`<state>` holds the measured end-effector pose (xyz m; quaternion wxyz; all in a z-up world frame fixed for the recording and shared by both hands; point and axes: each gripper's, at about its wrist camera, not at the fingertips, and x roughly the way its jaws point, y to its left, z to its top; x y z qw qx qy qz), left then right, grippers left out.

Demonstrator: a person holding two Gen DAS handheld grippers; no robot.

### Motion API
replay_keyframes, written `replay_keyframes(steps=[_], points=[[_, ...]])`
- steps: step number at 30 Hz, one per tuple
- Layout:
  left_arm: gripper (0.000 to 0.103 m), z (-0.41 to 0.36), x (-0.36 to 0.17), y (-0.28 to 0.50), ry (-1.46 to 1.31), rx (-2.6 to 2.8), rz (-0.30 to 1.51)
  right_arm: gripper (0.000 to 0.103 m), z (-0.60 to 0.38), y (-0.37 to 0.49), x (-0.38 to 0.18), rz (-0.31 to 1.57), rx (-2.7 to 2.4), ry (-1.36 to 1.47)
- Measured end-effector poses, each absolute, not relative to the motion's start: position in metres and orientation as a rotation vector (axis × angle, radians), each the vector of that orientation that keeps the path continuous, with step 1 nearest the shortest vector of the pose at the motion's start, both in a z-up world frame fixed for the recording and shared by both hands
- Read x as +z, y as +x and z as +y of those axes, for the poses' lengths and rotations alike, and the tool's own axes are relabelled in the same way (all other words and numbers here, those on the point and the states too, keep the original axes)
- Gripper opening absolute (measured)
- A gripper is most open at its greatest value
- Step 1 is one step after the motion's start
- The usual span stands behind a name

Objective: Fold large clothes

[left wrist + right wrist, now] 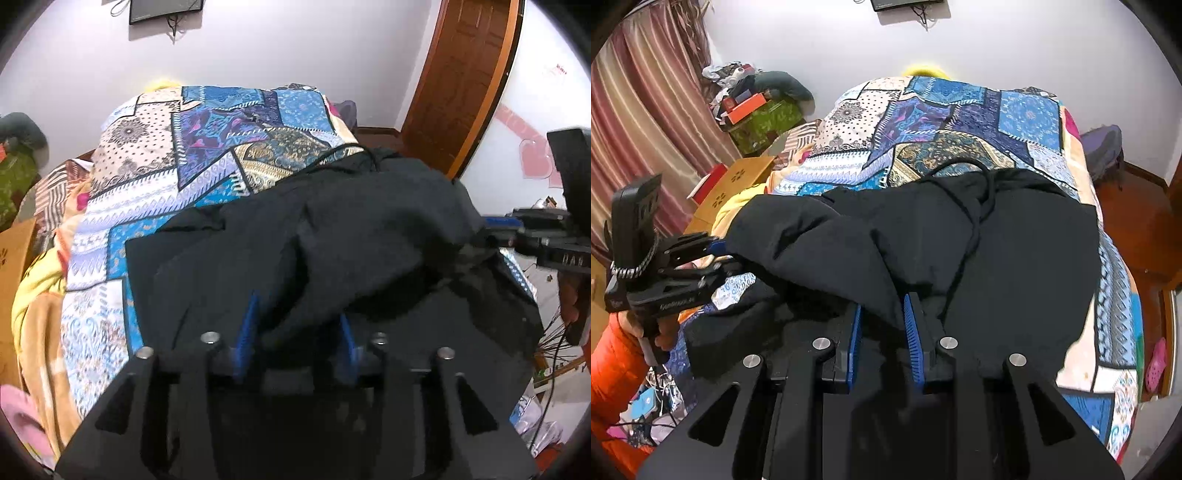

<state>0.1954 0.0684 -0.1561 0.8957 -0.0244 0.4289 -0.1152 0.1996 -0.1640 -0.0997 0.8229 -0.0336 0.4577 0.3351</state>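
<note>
A large black garment [369, 229] [1015, 258] lies bunched on a bed with a blue patchwork cover [166, 192] [942, 122]. A black drawstring [979, 221] loops over its far part. My left gripper [297, 325] has a thick fold of the black cloth pinched between its blue pads [245, 332], and the fold is lifted off the bed. The right wrist view shows the left gripper [720, 254] at the garment's left edge. My right gripper [882, 317] is shut on another raised fold between its blue pads [910, 325]. It appears in the left wrist view [487, 240] at the garment's right edge.
A striped curtain [646, 110], a cardboard box [738, 184] and a green box piled with clutter [764, 118] stand left of the bed. A wooden door [461, 74] and a backpack [1104, 147] are on the right. Cables and bags [646, 406] litter the floor; an orange sleeve [613, 350] holds the left gripper.
</note>
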Motion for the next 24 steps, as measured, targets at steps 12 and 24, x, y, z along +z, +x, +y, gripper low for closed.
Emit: replay_keyframes(steps=[12,24], points=[[0.052,0.101,-0.137,0.164,-0.056,-0.123,0.859,0.022,-0.170,0.208,-0.061,0.934,0.700,0.007],[0.052,0.152,-0.122,0.258,-0.248,-0.044,0.835,0.024,-0.141,0.265,-0.075,0.995,0.687,0.066]])
